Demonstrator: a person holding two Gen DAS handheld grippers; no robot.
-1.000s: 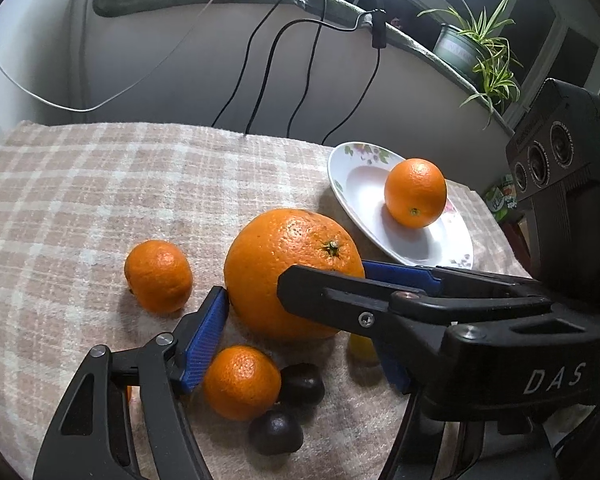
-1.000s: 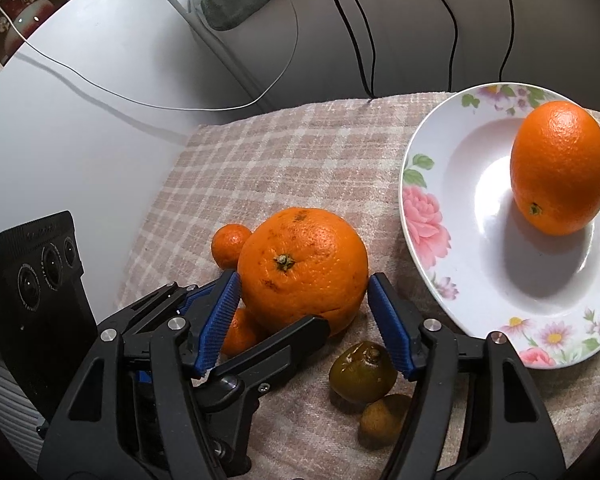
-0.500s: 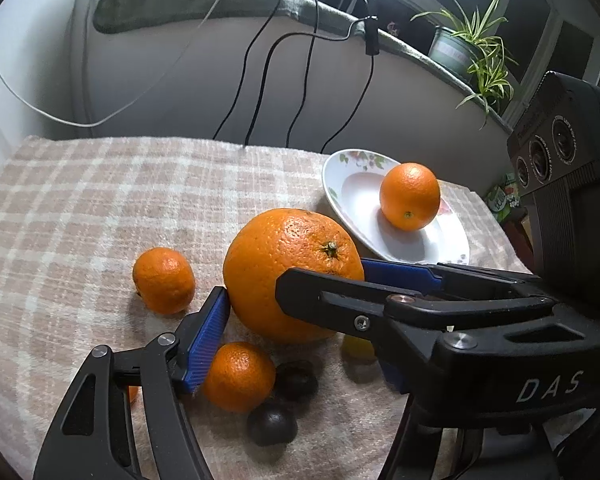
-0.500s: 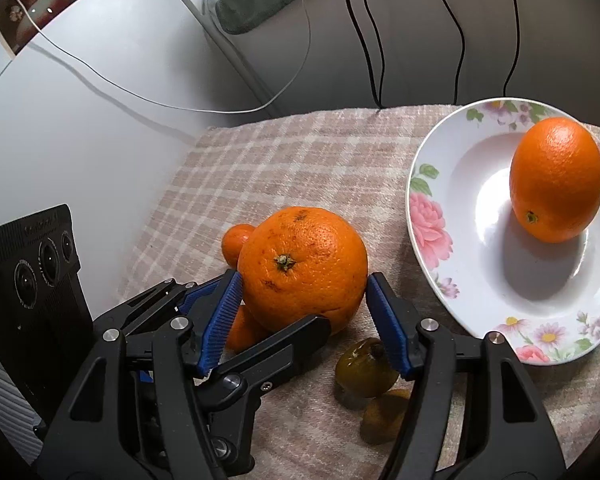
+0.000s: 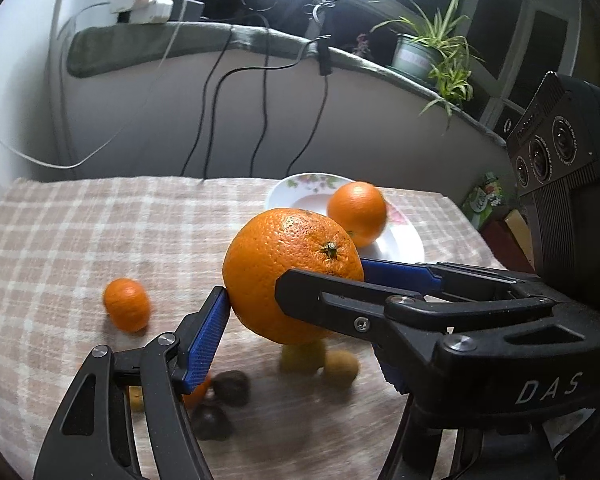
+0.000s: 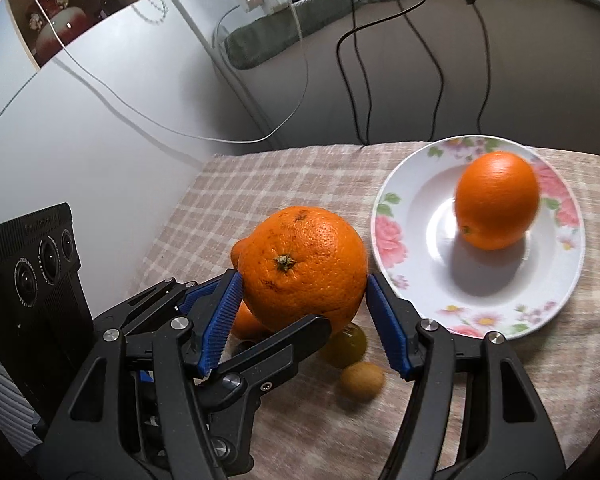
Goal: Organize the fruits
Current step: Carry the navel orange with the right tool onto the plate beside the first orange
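— What was on the plate (image 6: 384, 216)?

— One orange (image 6: 496, 200), lying on its side in the middle of the white dish with the pink flowers round its rim. Nothing else was in it. The plate sat on the checked cloth (image 5: 60, 240) at the far right of the bench.

— And the large orange (image 6: 304, 268)?

— That was held clear of the cloth, just beside the near edge of the plate, stalk end towards me. Both claws had it. The right claw (image 6: 304, 280) was spread wide, one blue pad pressed to each flank. The left claw (image 5: 300, 320) came in crosswise: one blue pad touched the left flank, the other finger ran under the fruit, so it was closed on it too.

— Anything around them?

— Plenty. Below the held fruit lay a yellow-green fruit (image 6: 346, 344) and a brown fruit (image 6: 362, 382), touching each other. Off to the left sat a small mandarin (image 5: 126, 304), apart from the rest. Two dark fruits (image 5: 230, 388) lay near the left claw's finger, with another mandarin (image 5: 196, 396) half hidden behind its pad. Black cables (image 5: 262, 120) hung down the wall behind, and a potted plant (image 5: 440, 52) stood on the sill
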